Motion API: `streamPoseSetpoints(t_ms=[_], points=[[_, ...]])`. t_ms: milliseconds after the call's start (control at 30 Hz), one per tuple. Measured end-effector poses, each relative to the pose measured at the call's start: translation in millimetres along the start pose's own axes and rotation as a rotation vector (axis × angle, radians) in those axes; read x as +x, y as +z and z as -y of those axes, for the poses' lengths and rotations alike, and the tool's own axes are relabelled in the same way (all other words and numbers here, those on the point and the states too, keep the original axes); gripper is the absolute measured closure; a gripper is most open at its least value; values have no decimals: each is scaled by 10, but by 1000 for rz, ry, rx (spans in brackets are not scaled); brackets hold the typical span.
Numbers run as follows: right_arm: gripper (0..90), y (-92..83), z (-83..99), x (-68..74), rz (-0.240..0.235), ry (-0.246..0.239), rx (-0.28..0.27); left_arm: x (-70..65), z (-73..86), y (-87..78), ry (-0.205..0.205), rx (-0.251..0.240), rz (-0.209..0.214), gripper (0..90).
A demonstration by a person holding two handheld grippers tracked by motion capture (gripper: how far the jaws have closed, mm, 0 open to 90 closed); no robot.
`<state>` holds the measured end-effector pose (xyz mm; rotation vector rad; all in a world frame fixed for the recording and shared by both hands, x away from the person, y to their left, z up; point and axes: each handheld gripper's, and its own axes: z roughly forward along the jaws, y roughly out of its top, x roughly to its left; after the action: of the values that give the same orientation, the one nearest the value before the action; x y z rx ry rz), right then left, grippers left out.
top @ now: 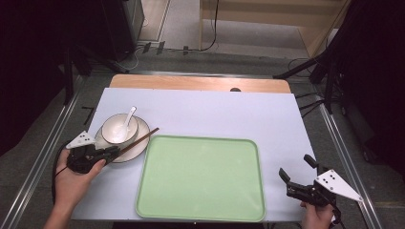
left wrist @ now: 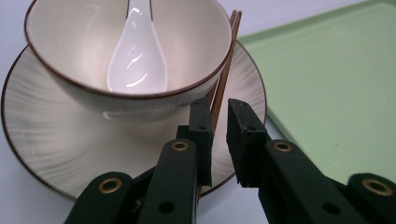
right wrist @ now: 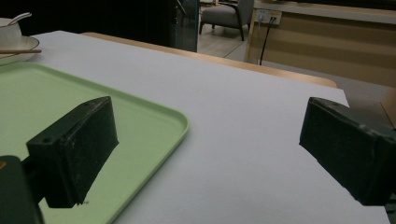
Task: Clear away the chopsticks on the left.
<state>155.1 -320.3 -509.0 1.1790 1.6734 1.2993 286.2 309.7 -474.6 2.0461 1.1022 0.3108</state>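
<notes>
Chopsticks (left wrist: 223,79) are lying across the plate (top: 136,149) at the near left beside the bowl (top: 119,130), the left gripper (top: 112,152) narrowing around them, nothing sitting yet on the tray (top: 200,179), the right gripper (top: 296,175) waiting spread wide.

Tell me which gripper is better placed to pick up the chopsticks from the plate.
The left gripper. Its fingers already sit at the plate's rim with the chopsticks running into the narrow gap between them. The right gripper is wide open across the green tray, over bare table.
</notes>
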Motion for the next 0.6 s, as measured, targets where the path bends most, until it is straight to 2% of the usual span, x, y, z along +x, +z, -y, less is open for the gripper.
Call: streamPoseSetpoints(t_ms=[67,367,600], points=[[41,5,2,-2,1,-2,2,-4,16,27,21,28,-6,806],[41,0,2,-1,1,-1,1,-43,19,88,43,62,-15,797],[41,5,2,3,-2,-2,5,-117,13,181,79,114,-29,797]])
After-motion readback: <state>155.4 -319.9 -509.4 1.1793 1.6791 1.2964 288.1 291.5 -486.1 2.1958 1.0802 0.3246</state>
